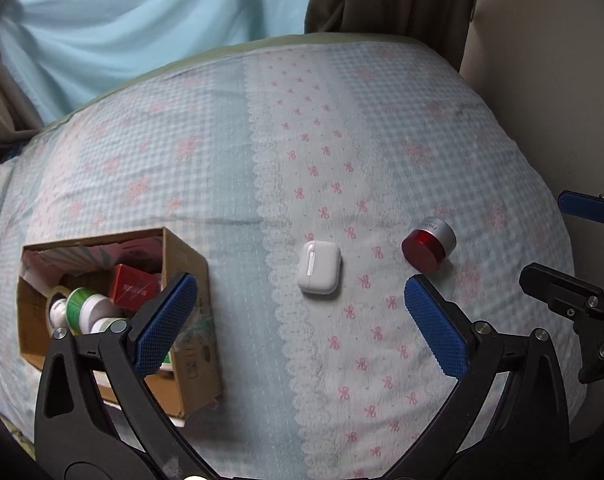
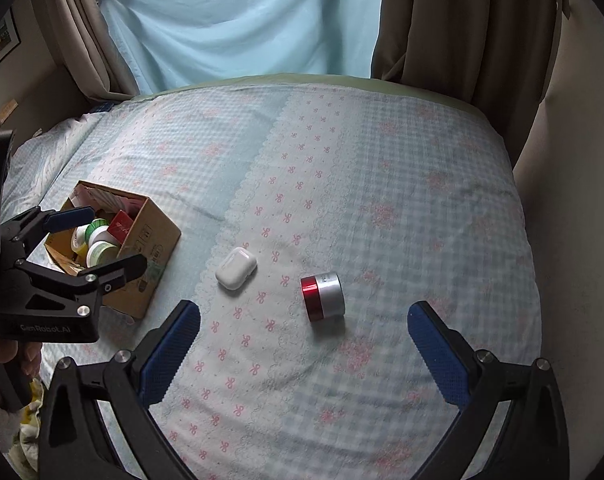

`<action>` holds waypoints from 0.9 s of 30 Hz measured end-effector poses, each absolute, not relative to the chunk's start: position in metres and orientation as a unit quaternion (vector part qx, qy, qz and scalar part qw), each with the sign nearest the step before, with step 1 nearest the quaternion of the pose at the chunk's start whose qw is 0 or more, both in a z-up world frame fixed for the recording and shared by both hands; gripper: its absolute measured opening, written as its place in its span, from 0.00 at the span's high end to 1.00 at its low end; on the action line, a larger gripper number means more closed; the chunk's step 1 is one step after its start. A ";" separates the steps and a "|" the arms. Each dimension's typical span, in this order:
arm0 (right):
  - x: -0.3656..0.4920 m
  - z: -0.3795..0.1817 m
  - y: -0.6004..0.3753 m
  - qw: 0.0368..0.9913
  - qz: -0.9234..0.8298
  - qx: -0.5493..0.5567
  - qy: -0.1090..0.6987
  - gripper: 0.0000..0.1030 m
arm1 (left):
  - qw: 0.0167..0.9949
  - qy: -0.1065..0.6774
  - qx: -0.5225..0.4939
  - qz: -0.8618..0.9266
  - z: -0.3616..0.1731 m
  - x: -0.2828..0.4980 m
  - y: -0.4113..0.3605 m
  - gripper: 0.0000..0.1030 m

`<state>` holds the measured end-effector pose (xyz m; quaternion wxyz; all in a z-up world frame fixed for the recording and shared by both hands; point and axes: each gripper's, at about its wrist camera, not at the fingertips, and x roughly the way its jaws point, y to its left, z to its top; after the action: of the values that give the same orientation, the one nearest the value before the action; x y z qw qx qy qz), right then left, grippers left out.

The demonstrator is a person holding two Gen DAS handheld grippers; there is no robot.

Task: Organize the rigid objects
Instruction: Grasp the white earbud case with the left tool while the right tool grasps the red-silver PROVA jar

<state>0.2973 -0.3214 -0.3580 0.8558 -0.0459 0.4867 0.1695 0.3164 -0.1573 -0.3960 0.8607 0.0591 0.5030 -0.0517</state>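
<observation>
Case (image 1: 319, 267): white, flat on the bed (image 1: 382, 128), long axis running roughly away from the left camera; straight ahead of the left tongs (image 1: 300, 318), between the pads.
Jar (image 2: 323, 296): red lid, silver body, on its side, axis across the right view, lid end toward the case; dead ahead of the right tongs (image 2: 304, 350).
Spacing: case and jar apart, case between jar and box (image 2: 149, 240).
Box: open cardboard, already holding tape rolls and a red packet; left of the case, just beside the left tongs.
Left tongs: spread wide, empty, hovering.
Right tongs: spread wide, empty, hovering.
Nearer: left to case, right to jar.
Likely next: close across the case's short width.
</observation>
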 end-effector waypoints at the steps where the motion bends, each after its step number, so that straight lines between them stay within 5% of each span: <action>1: 0.301 -0.370 -0.323 0.855 0.171 -0.050 0.488 0.00 | 0.858 0.508 0.062 -0.051 -0.411 0.324 -0.160 0.00; 9: 0.321 -0.456 -0.320 0.853 0.194 -0.069 0.479 0.02 | 0.841 0.532 0.059 -0.075 -0.508 0.360 -0.161 0.14; 14: 0.336 -0.497 -0.310 0.846 0.197 -0.081 0.489 0.26 | 0.834 0.543 0.039 -0.090 -0.539 0.370 -0.153 0.24; 19: 0.347 -0.509 -0.307 0.845 0.205 -0.079 0.487 0.31 | 0.839 0.532 0.037 -0.107 -0.539 0.371 -0.157 0.26; 25: 0.355 -0.514 -0.300 0.846 0.199 -0.091 0.485 0.54 | 0.842 0.524 0.049 -0.119 -0.533 0.365 -0.165 0.60; 27: 0.357 -0.514 -0.301 0.848 0.185 -0.089 0.489 0.60 | 0.843 0.523 0.049 -0.120 -0.532 0.364 -0.165 0.60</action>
<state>0.3571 -0.3010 -0.5143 0.8478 -0.0885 0.4892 0.1848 0.3642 -0.1653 -0.5325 0.8427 0.0489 0.5226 -0.1198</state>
